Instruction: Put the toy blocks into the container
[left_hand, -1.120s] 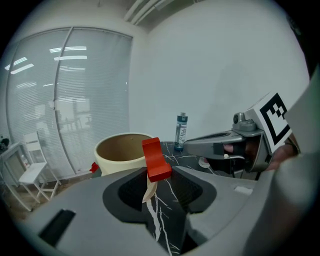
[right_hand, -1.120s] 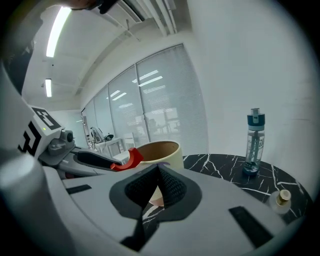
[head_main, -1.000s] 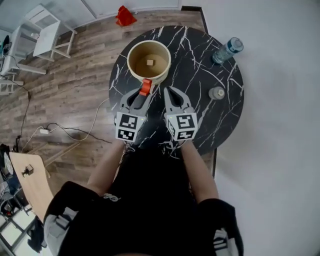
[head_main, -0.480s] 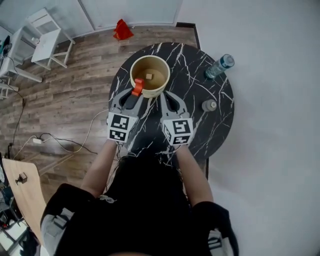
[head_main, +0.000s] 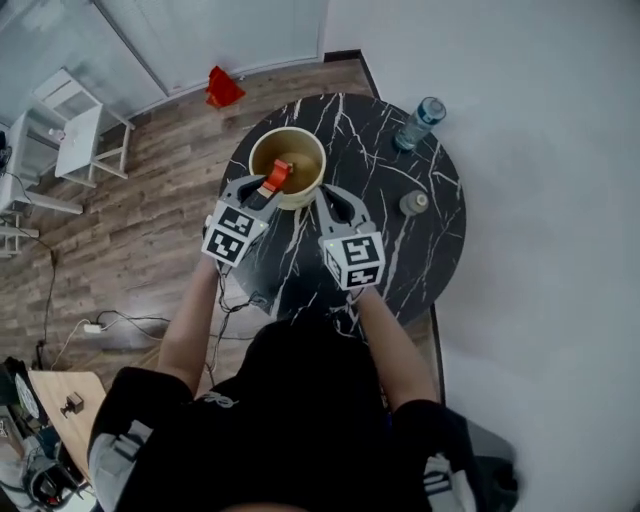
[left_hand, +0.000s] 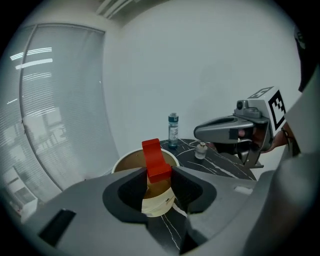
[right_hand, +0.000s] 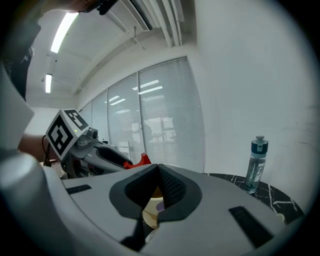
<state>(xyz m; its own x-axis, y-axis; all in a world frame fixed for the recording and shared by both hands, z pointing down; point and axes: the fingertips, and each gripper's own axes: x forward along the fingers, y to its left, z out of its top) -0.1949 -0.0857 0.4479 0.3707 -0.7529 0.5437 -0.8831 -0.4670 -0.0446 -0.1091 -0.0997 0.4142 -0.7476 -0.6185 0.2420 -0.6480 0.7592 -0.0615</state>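
L gripper (head_main: 265, 188) pinching red toy block (head_main: 277, 176) over near rim of beige container (head_main: 256, 158).
Get block fully inside rim, jaws low, before spreading them; R gripper (head_main: 326, 198), jaws pressed together & empty, best kept clear alongside.

Counter (head_main: 408, 262): black marble-look, white-veined, glossy. Container (head_main: 288, 131): cream, matt. Toy block (head_main: 276, 177): red, smooth plastic. Floor (head_main: 150, 200): wood-grain planks. Bottle (head_main: 418, 123): clear plastic.

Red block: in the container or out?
Out. The left gripper's jaws clamp the red block above the container.
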